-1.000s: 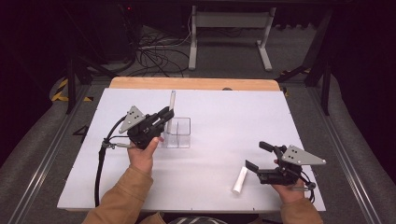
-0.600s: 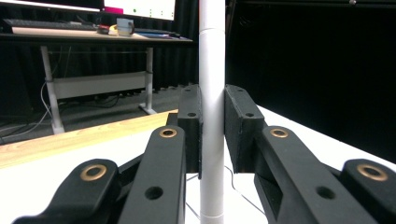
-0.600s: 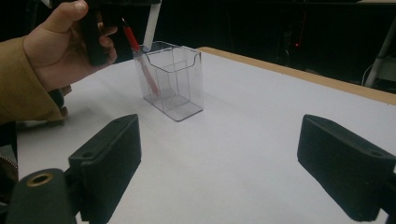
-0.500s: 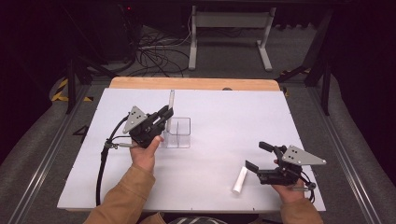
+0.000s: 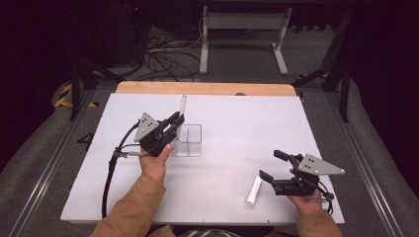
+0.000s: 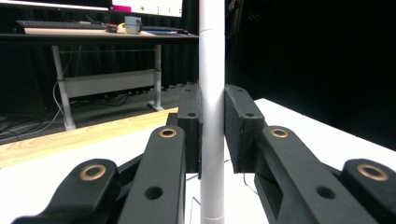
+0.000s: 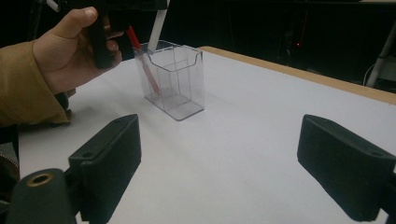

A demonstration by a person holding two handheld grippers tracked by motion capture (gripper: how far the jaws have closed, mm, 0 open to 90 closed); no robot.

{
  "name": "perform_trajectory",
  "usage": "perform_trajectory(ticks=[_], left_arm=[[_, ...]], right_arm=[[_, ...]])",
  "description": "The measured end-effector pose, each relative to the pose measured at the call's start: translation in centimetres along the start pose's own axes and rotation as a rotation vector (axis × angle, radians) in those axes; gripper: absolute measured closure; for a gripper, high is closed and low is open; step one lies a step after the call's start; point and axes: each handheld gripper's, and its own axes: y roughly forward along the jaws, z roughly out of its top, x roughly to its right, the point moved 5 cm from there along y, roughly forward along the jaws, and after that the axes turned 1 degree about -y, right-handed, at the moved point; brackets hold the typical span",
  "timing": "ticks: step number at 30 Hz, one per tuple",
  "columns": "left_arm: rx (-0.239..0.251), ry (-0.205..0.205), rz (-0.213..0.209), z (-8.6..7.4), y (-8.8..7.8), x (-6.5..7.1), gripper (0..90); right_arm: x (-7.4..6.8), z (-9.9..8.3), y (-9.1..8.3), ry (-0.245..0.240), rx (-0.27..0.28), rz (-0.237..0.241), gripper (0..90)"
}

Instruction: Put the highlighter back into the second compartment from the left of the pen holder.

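Pen (image 5: pixel 183 104), white and slim, stands upright, clamped between the pads of the left gripper (image 5: pixel 177 120); it rises above the fingers and its lower end drops below them at the near-left corner of the clear box (image 5: pixel 192 140).

Largest first: the white table (image 5: pixel 237 118) spreads under both hands, with a wooden strip (image 5: pixel 207 88) along its far edge. On it, just beyond the left fingers, sits the clear box, open-topped and split into compartments. In the right gripper view a red-tipped stick (image 7: pixel 142 60) leans inside the box, right below the left hand (image 7: pixel 60 51).

The left gripper view shows both black pads (image 6: pixel 189 126) pressed flat against the pen's sides. The right gripper (image 5: pixel 271 168) hovers low at the near right of the table, its fingers spread wide with nothing between them. A second white pen (image 5: pixel 254 190) lies flat on the table just off the tip of its nearer finger, close but apart from it.
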Motion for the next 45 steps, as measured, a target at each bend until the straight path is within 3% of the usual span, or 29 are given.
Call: perform_trajectory(ticks=[45], left_arm=[[-0.182,0.016,-0.001,-2.6,-1.4,-0.3,77.5]], right_arm=[[0.0,0.0,-0.1,-0.001,0.002,0.000,14.1]])
